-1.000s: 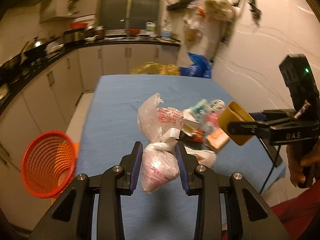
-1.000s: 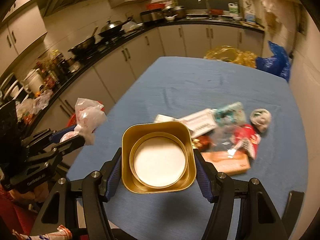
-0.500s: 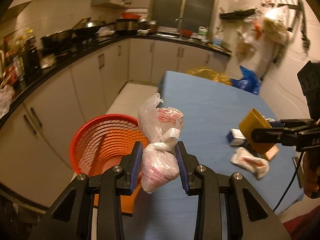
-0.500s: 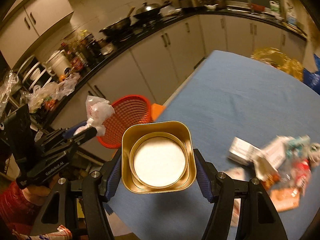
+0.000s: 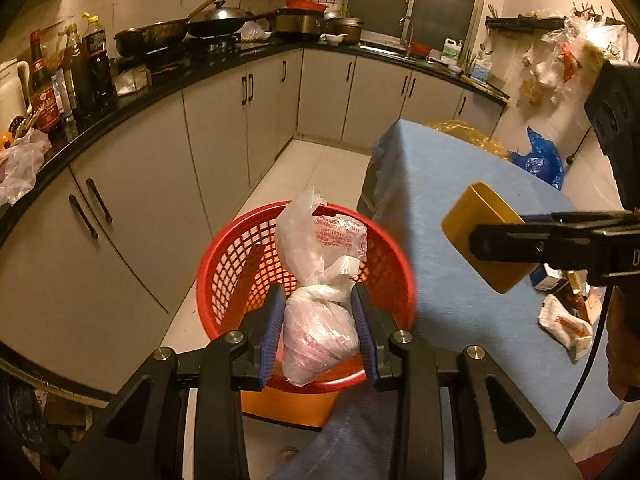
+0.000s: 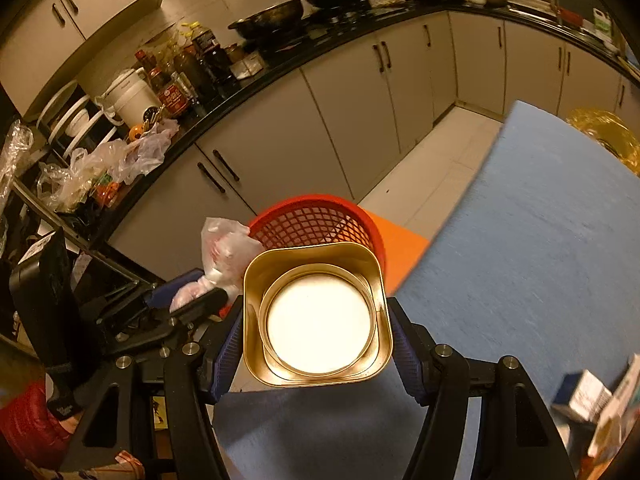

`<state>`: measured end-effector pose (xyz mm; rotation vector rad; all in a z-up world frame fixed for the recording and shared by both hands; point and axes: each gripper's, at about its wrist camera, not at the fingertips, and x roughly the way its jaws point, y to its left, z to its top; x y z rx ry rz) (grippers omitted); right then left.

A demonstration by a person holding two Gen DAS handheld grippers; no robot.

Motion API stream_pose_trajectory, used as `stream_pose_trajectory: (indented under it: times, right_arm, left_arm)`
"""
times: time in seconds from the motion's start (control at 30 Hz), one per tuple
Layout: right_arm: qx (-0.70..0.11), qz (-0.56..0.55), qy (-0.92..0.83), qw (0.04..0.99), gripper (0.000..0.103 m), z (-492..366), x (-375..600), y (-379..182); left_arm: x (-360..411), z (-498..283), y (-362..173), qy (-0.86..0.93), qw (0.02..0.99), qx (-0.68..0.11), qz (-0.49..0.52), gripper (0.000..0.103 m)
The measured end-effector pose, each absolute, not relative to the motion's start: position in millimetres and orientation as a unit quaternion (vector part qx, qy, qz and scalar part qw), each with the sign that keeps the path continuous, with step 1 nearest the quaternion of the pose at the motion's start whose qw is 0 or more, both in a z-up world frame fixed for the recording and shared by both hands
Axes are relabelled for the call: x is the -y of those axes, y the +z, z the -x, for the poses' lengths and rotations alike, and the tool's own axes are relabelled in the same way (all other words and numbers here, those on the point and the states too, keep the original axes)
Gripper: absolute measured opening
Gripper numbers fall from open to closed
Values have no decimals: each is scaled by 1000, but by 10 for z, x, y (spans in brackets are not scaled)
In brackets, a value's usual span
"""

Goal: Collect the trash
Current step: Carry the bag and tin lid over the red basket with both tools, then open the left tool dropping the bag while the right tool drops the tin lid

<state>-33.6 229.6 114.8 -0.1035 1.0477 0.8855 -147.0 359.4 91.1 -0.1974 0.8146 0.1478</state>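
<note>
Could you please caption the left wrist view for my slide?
Left gripper holds a tied plastic bag above the red basket.

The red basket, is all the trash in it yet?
Not yet. The red basket shows no trash inside. In hand: the left tongs grip a tied plastic bag right over the basket, and the right tongs grip a gold tin near it. Left to do: drop both, then fetch the wrappers and boxes on the blue table.
</note>
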Motion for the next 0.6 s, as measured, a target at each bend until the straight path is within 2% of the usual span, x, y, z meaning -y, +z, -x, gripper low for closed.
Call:
stream_pose_trajectory:
  times: [0.4, 0.5, 0.6]
  right_arm:
    - [-497, 48, 407, 765, 71, 117, -2643, 978]
    - [-494, 44, 405, 768, 75, 76, -2652, 995]
    - [-492, 42, 403, 771, 76, 67, -2634, 1026]
  left_arm:
    - [-3825, 1395, 756, 79, 904, -409, 101, 34]
    - [-3830, 1393, 749, 81, 903, -408, 108, 47]
    - [-3849, 1401, 752, 86, 904, -405, 108, 48]
